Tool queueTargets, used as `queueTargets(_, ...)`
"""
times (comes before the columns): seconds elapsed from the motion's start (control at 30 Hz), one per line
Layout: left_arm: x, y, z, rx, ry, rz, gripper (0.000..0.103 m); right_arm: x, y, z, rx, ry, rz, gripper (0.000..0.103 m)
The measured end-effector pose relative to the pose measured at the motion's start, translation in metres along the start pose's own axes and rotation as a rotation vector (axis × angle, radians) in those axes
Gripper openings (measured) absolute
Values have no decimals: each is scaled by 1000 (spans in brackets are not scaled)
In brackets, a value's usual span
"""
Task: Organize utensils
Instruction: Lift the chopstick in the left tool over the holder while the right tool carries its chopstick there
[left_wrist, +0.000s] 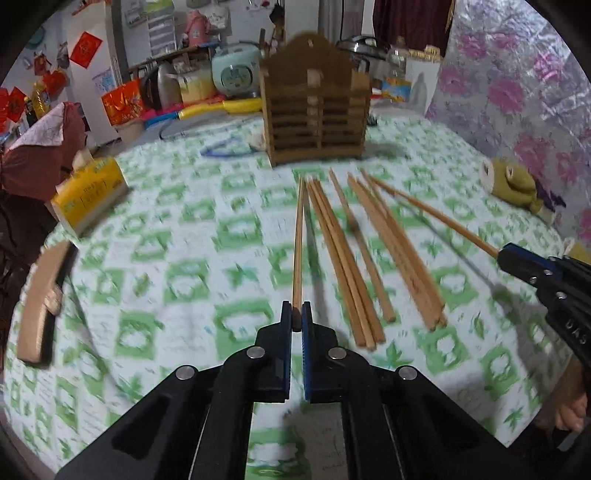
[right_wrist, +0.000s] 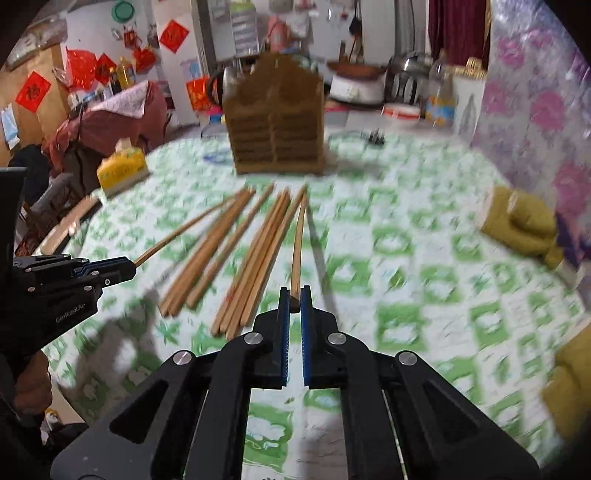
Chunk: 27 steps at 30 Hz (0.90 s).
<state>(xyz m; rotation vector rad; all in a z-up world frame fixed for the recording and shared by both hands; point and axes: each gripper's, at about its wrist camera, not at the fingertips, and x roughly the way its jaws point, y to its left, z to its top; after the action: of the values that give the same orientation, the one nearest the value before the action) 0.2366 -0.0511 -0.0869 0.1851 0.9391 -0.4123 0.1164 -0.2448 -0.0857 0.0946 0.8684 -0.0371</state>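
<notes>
Several wooden chopsticks (left_wrist: 349, 258) lie side by side on the green-patterned tablecloth; they also show in the right wrist view (right_wrist: 251, 258). My left gripper (left_wrist: 296, 319) is shut on the thick end of one chopstick (left_wrist: 298, 236), held just above the cloth and pointing toward the holder. My right gripper (right_wrist: 294, 301) is shut on another chopstick (right_wrist: 298, 240). Each gripper shows in the other's view, the right one (left_wrist: 504, 254) and the left one (right_wrist: 129, 267). A slatted wooden utensil holder (left_wrist: 314, 107) stands beyond the chopsticks, also in the right wrist view (right_wrist: 277, 122).
A yellow tissue box (left_wrist: 90, 195) sits at the left, with a wooden board (left_wrist: 40, 302) at the table's left edge. A green frog toy (left_wrist: 513, 182) lies at the right by the floral wall covering. Kitchen appliances and bottles crowd the far side behind the holder.
</notes>
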Motion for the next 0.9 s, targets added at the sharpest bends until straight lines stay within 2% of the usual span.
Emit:
queueTargets(0.17,-30,-1,34,4,-83,12,5,-28,-5,32,0,-109,3,6)
queueTargets(0.27,-47,-3,53,10,-138,21,5,-35,-8,49,6,-134,18,10)
queueTargets(0.37,-58,-4,64,11,-170,14,5,-27,-7,42,-5,-75,86,16)
queueTargets(0.43,-61,-4,65,11,-182,13,5,-11,-2,21,-37,-13,72,22)
queueTargets(0.53,-58,-3,68,7,-180,14,5,14,-1,-7,-38,88,67,23)
queueTargets(0.57,-59,-4,68,8,-179,15,5,22,-3,-13,-28,116,71,23)
queueTargets(0.63,-57,-4,68,7,-173,22,5,33,-5,-19,-14,148,57,32)
queueTargets(0.7,-55,-4,69,3,-167,28,5,42,-5,-23,-12,174,45,34)
queueTargets(0.77,-51,-3,68,0,-162,30,5,44,-3,-26,-27,170,21,30)
queueTargets(0.8,-49,-3,68,-1,-160,32,5,42,-3,-26,-26,167,23,5)
queueTargets(0.9,-45,-2,68,1,-149,36,5,33,-8,-23,5,134,49,6)
